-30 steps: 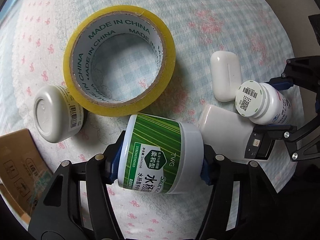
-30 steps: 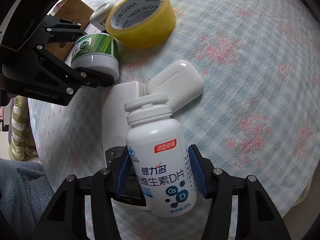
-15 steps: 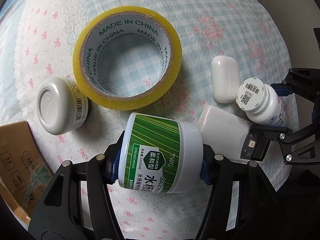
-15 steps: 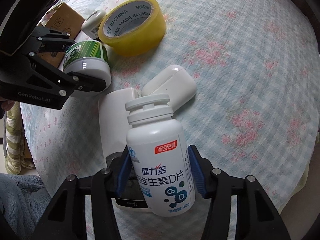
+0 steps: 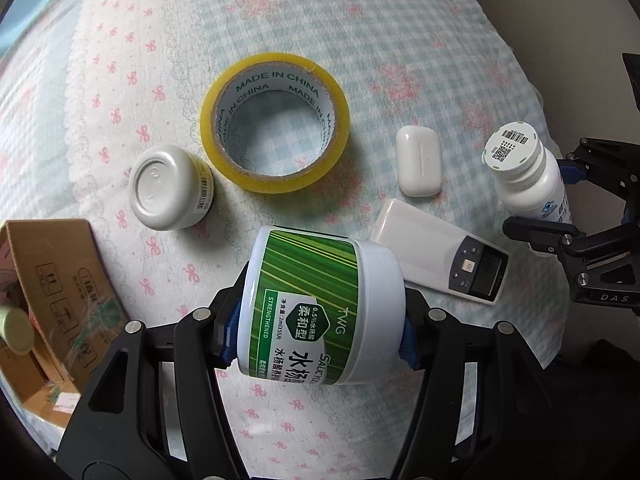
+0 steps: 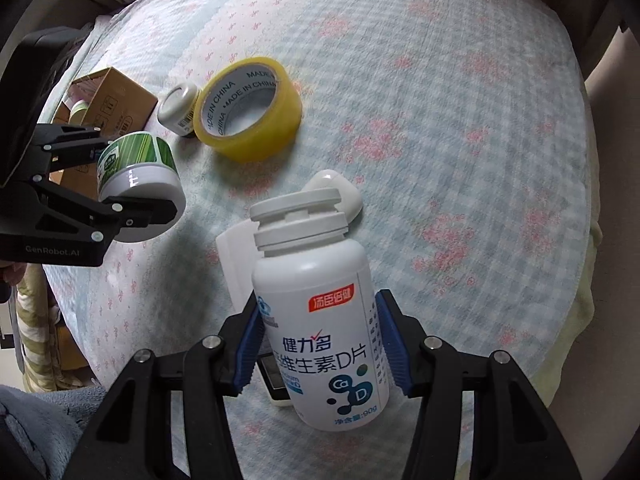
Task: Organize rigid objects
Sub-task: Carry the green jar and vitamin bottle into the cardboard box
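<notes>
Yellow tape roll (image 5: 275,122), small white jar (image 5: 168,187), earbud case (image 5: 418,161), remote (image 5: 440,261), cardboard box (image 5: 52,300)

My left gripper (image 5: 320,322) squeezes a green jar (image 5: 316,312) on its side, up off the bed cover (image 5: 400,32). Past it lies a yellow tape roll (image 5: 275,134), with a small white tub (image 5: 168,187) just to its left. A white case (image 5: 418,161) and a remote (image 5: 440,260) lie to the right. My right gripper (image 5: 560,204) holds a white bottle (image 5: 526,174). A cardboard box (image 5: 60,288) sits at the left edge.
</notes>
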Demonstrator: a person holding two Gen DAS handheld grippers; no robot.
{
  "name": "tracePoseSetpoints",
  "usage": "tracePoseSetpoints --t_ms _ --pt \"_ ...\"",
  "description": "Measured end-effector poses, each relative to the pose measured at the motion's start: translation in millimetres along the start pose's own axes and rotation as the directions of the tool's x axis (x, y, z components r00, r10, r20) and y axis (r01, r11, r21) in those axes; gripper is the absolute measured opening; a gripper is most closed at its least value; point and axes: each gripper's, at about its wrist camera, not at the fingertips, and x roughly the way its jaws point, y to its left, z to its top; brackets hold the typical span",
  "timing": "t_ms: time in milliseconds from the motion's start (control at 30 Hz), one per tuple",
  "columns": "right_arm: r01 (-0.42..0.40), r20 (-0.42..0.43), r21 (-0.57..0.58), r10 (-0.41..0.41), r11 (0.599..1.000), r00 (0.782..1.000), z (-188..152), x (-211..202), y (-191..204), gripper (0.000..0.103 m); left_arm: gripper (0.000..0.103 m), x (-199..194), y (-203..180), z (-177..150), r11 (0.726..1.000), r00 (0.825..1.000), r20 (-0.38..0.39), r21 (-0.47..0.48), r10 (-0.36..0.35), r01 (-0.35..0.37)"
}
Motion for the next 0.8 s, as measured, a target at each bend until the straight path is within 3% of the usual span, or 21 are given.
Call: tracePoseSetpoints --t_ms 200,467,667,800 --pt "0.035 0.028 0.033 -0.036 0.999 0.999 -1.0 -47.9 -2.5 0.050 0.055 -55.8 -13.9 -16.9 1.000 0.997 0.082 0.006 -0.007 0.007" --pt "0.054 0.072 0.050 -0.057 0.997 0.996 -4.2 -81.5 52.1 0.050 0.055 -120.1 -20.0 -44.5 0.999 0.983 0.183 0.050 -0.001 -0.009" --pt "0.067 0.106 0.084 -0.075 0.994 0.992 7.5 -117.0 100.7 0.050 0.055 -167.7 8.4 -65.0 0.999 0.969 0.245 0.049 -0.015 0.003" --pt "0.034 0.156 0.151 -0.058 0.988 0.986 19.1 -135.9 137.0 0.050 0.055 -202.9 40.3 -80.3 0.998 0.957 0.291 0.055 -0.012 -0.005"
